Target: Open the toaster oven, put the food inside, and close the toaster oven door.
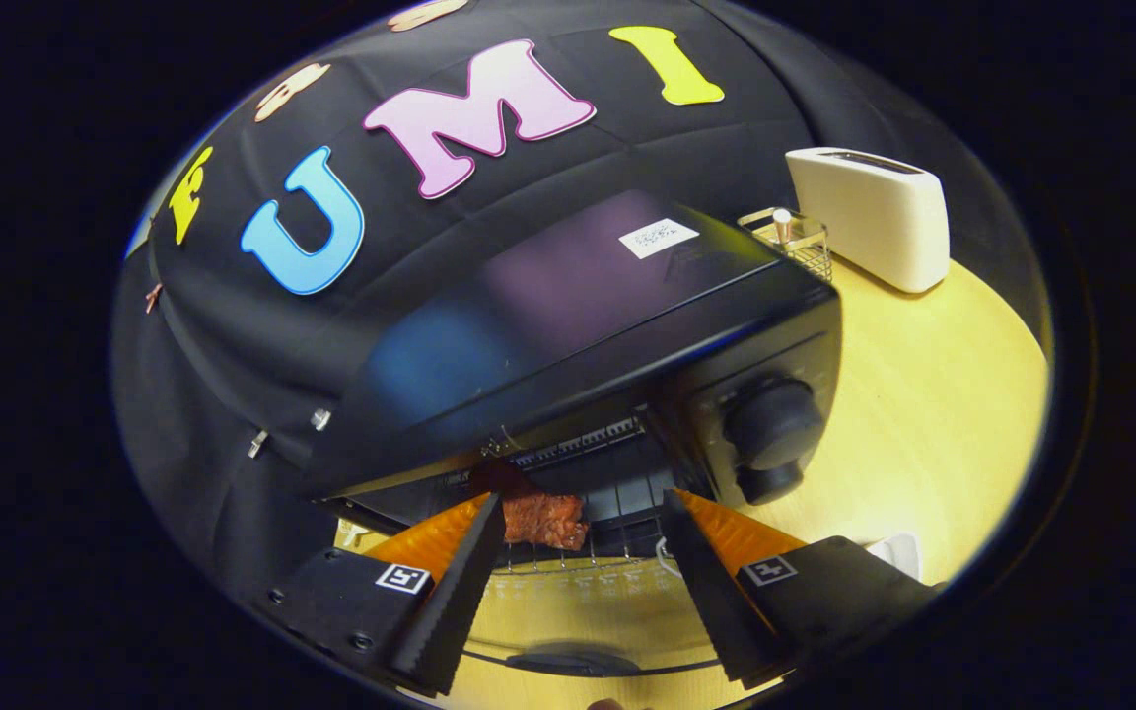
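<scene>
Tongs (583,513) released, fingers spread, empty. Reddish-brown chunk of meat (543,520) sits just ahead of them on the wire rack inside the glossy black toaster oven (568,325); glass door (578,631) hangs open below, likely awaiting closing.

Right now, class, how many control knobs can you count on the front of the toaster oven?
2. The larger knob sits on the toaster oven panel, beyond the open gripper; the smaller knob sits just below it. Others may be hidden.
</scene>
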